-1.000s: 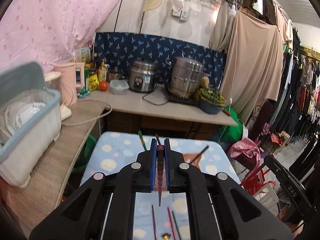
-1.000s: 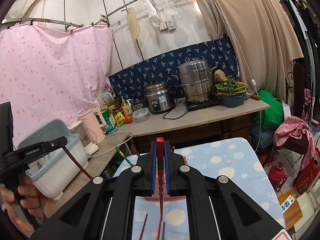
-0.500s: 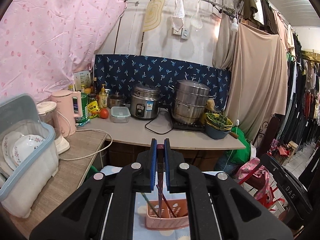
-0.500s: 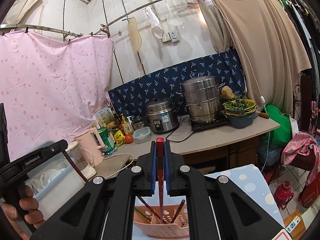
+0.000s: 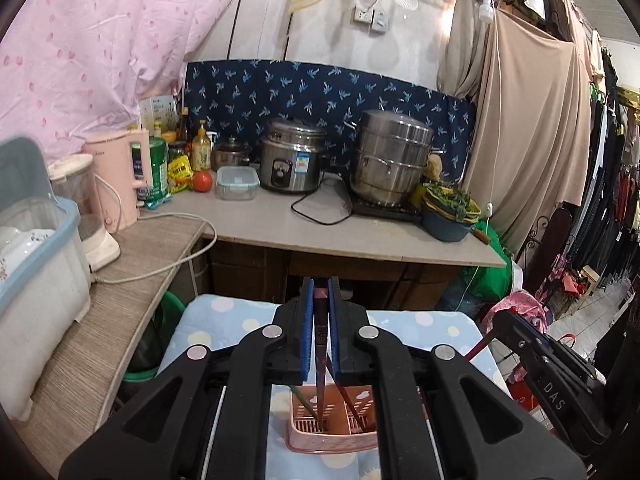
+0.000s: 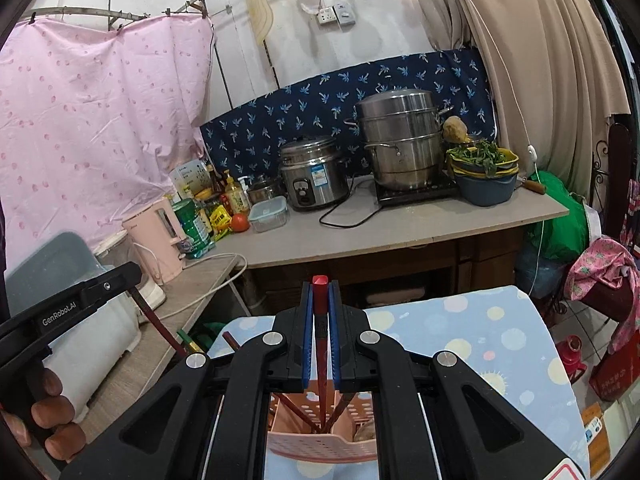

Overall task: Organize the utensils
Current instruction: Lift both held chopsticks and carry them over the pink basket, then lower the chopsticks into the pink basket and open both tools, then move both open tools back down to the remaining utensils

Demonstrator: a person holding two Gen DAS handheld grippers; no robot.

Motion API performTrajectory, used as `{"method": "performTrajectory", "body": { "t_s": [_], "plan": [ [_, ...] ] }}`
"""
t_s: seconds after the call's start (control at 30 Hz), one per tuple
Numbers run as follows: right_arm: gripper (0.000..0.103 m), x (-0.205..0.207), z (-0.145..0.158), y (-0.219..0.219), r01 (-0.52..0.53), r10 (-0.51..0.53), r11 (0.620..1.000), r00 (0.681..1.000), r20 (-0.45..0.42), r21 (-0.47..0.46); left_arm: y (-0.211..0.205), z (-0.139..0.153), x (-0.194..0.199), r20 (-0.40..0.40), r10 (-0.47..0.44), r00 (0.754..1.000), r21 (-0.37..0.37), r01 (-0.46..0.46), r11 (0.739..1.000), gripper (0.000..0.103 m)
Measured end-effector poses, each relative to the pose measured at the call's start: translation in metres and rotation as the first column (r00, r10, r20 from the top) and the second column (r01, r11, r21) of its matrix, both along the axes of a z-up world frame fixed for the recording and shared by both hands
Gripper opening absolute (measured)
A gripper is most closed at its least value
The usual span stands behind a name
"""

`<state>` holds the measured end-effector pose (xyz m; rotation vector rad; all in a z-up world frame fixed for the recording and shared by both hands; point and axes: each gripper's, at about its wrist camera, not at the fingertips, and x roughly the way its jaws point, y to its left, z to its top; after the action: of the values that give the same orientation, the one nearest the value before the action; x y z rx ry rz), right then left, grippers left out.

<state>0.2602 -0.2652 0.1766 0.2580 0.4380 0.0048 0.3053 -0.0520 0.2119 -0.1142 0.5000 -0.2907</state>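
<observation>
You've got a dark red chopstick point(image 5: 320, 344) clamped in your left gripper point(image 5: 319, 300) and a red-tipped chopstick point(image 6: 320, 320) in your right gripper point(image 6: 320, 304), both now hanging tip-down over the pink utensil basket point(image 5: 332, 438) on the dotted tablecloth's point(image 6: 500, 344) near edge. A second ago only cloth lay below. Next: lower, release.

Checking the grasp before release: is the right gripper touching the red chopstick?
Touching. The right wrist view shows the right gripper with its blue pads clamped on the red chopstick.

Red chopsticks point(image 6: 321, 344) upright over pink basket point(image 6: 320, 446)
</observation>
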Motion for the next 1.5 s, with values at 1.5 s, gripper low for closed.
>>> {"method": "performTrajectory", "body": {
  "t_s": [1.5],
  "plan": [
    [0.027, -0.206, -0.120, 0.044, -0.064, 0.048, 0.996, 0.965, -0.258, -0.056, 0.053, -0.125, -0.151, -0.226, 0.015, 0.974, 0.113, 0.011, 0.994, 0.046]
  ]
}}
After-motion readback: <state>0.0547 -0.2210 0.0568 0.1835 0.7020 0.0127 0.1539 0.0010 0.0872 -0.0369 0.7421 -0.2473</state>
